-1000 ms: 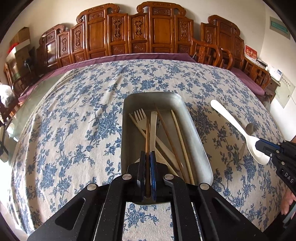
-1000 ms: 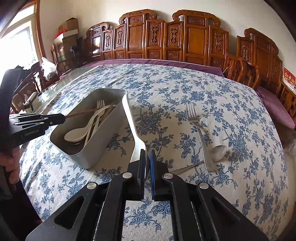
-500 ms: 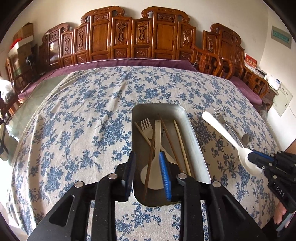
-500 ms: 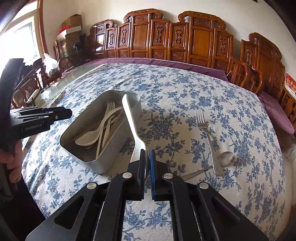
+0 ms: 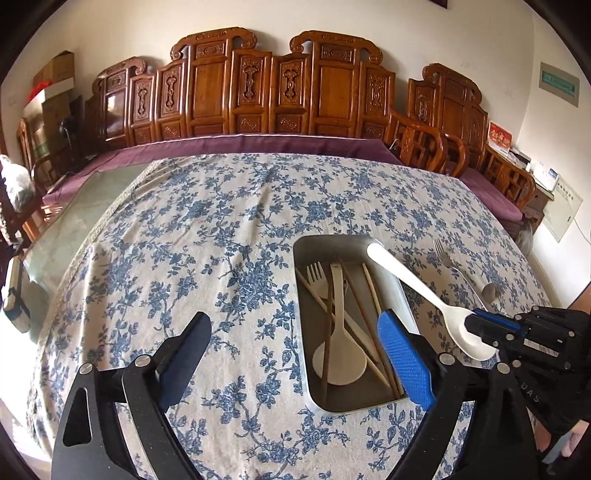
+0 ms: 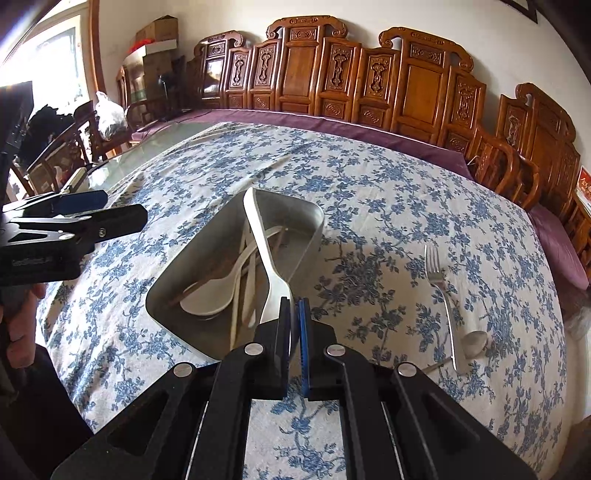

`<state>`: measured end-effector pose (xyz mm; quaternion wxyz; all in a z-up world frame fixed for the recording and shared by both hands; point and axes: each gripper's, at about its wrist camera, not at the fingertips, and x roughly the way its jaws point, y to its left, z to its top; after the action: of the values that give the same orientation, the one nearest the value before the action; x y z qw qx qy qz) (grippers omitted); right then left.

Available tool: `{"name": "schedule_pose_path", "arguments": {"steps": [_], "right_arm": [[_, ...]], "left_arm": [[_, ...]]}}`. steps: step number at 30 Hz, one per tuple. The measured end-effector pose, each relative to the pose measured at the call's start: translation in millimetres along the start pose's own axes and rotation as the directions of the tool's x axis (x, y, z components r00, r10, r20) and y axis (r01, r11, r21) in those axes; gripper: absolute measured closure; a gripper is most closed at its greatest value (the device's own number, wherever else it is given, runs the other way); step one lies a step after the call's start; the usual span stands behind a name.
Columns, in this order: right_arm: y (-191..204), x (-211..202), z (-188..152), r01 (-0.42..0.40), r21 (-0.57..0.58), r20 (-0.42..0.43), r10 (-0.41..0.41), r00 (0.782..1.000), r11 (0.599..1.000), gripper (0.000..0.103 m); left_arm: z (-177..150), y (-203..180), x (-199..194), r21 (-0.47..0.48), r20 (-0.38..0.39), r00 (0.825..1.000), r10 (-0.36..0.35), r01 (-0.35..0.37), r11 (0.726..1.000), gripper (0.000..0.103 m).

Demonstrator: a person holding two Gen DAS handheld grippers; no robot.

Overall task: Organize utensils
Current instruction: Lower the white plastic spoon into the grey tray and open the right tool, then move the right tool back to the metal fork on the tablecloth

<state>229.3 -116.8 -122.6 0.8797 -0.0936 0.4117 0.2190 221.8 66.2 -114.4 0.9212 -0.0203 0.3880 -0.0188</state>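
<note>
The left hand-held gripper (image 5: 291,347) is spread wide above the blue-flowered desk (image 5: 207,258), gripping nothing. Beside it, white plastic cutlery (image 5: 338,332) and wooden chopsticks (image 5: 360,314) are contained in the rectangular metal tray (image 5: 388,275). A white plastic spoon (image 6: 260,251) is clamped by its bowl in the right hand-held gripper (image 6: 294,314), over the tray. A steel fork (image 6: 441,295) is left on the cloth further right.

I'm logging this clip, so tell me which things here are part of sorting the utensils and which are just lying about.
Part of the job:
metal tray
white spoon, in the right gripper
metal fork
metal spoon
left gripper, open

Lying about:
carved wooden chairs
cardboard boxes
</note>
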Motion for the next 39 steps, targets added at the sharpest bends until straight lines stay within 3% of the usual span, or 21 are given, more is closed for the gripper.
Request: {"name": "schedule_pose_path", "arguments": {"steps": [25,39], "right_arm": [[32,83,41,0.034,-0.014,-0.091,-0.035,0.995,0.999,0.097],[35,93,27,-0.075,0.048,-0.147,0.081,0.986,0.996,0.092]], "left_arm": [[7,33,1,-0.072,-0.002,1.0,0.01,-0.01,0.997,0.011],[5,28,4,-0.055,-0.004,1.0,0.017,-0.017,0.998,0.011]]}}
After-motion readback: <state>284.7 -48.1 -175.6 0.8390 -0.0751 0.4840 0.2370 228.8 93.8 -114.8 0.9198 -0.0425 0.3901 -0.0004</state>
